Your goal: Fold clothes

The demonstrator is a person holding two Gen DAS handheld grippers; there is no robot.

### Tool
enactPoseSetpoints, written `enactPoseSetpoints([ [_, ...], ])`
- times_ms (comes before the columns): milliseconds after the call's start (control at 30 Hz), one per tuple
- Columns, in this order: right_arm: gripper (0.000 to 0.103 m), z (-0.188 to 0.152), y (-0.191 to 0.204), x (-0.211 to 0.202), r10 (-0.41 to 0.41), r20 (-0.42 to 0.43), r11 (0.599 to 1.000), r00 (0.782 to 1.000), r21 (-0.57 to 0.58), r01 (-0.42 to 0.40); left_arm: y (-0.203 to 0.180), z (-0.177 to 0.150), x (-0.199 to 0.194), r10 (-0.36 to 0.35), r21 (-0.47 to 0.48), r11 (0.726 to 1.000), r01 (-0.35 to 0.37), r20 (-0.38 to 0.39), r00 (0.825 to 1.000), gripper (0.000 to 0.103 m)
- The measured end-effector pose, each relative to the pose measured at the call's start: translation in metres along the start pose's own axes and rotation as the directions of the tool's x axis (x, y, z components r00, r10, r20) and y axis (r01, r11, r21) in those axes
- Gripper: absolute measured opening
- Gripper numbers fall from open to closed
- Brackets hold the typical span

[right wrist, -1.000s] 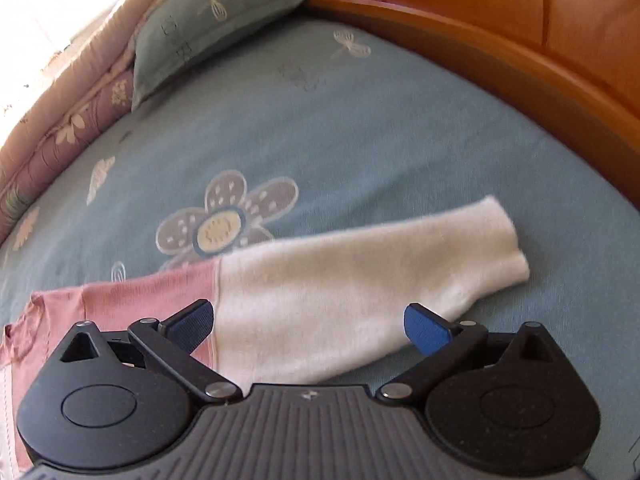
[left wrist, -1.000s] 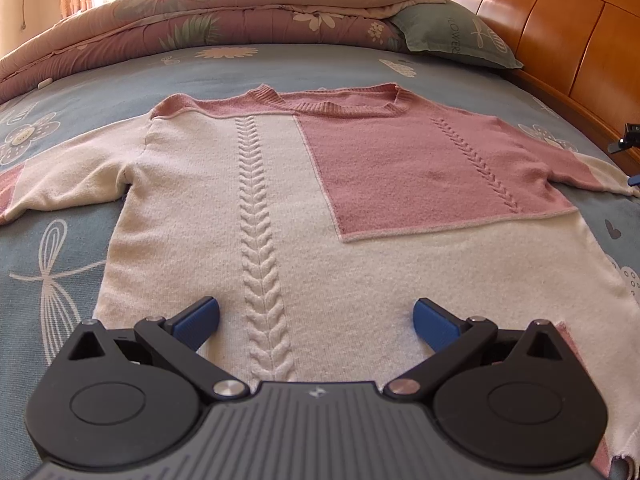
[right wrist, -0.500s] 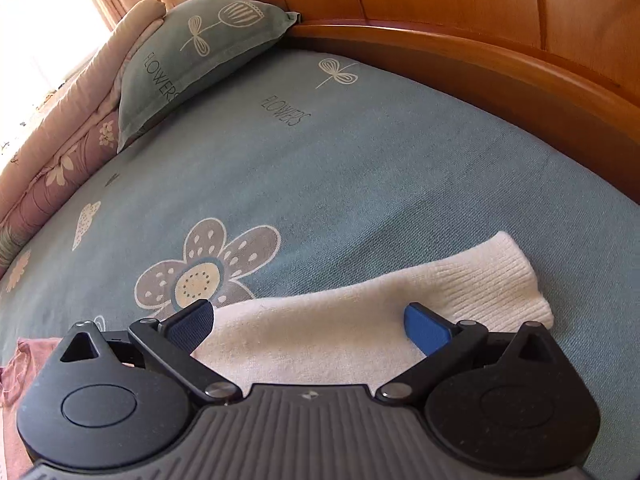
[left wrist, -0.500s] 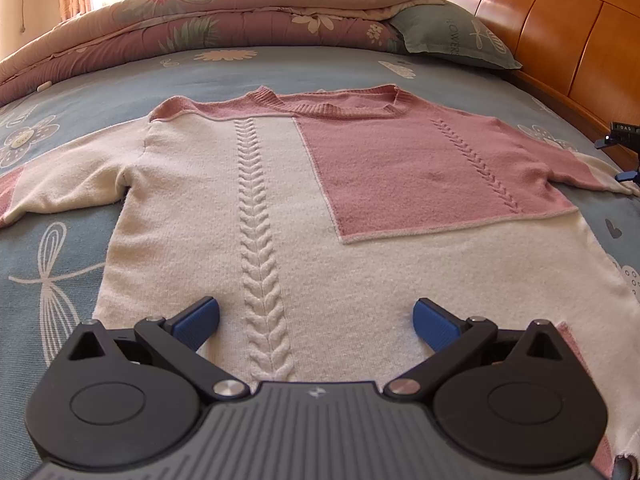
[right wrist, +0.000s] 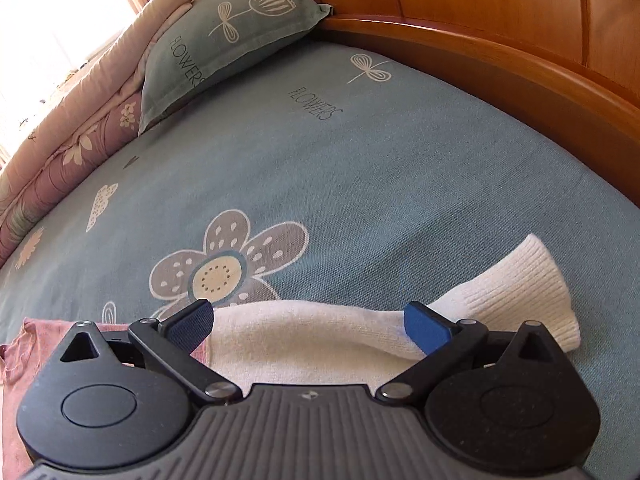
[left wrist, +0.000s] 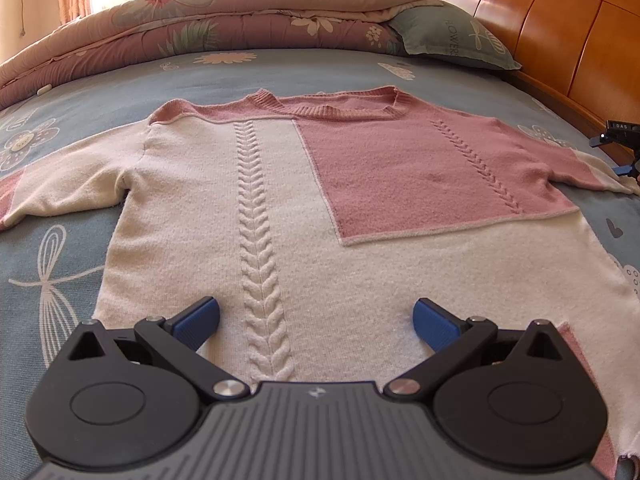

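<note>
Sleeve (right wrist: 400,332) low in frame btwn right gripper (right wrist: 308,324) wide-apart fingers; left gripper (left wrist: 316,320) also spread, empty — soft knit may slip, bunch w/ shallow pinch.

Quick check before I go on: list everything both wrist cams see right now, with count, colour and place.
sweater: one, cream with pink panels, spread flat on the bed, front up
right sleeve: one, cream, ribbed cuff, lying on the sheet by the headboard side
bed sheet: one, blue-grey with flower print, under the sweater
pillow: one, grey-green, FLOWERS print, against the headboard
quilt: one, folded, pink floral, far edge of the bed
headboard: one, orange-brown wood
left gripper: black, blue pads, jaws open over the hem
right gripper: same, jaws open over the sleeve
</note>
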State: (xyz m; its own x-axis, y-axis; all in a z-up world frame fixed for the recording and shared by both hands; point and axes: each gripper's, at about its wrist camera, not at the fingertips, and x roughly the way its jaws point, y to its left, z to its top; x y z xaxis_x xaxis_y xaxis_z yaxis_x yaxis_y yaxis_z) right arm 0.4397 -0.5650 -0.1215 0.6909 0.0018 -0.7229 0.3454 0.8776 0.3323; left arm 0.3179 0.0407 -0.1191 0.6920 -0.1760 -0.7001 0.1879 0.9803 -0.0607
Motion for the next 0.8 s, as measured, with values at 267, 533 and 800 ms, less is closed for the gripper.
enactPoseSetpoints([
  [267, 0.103, -0.017, 0.018, -0.016, -0.038, -0.008, 0.997, 0.999, -0.072, 0.037, -0.001, -0.001, 0.000, 0.003, 0.004, 1.000, -0.003, 0.002, 1.000, 0.102],
  [533, 0.103, -0.026, 0.014, -0.018, -0.026, 0.020, 0.996, 0.999, -0.079, 0.027, -0.001, -0.001, -0.001, 0.003, 0.004, 1.000, -0.003, 0.006, 1.000, 0.102],
  [800, 0.103, 0.003, 0.014, 0.006, -0.057, 0.118, 0.998, 0.991, -0.001, 0.058, -0.001, -0.001, -0.001, 0.003, 0.007, 1.000, -0.003, 0.007, 1.000, 0.102],
])
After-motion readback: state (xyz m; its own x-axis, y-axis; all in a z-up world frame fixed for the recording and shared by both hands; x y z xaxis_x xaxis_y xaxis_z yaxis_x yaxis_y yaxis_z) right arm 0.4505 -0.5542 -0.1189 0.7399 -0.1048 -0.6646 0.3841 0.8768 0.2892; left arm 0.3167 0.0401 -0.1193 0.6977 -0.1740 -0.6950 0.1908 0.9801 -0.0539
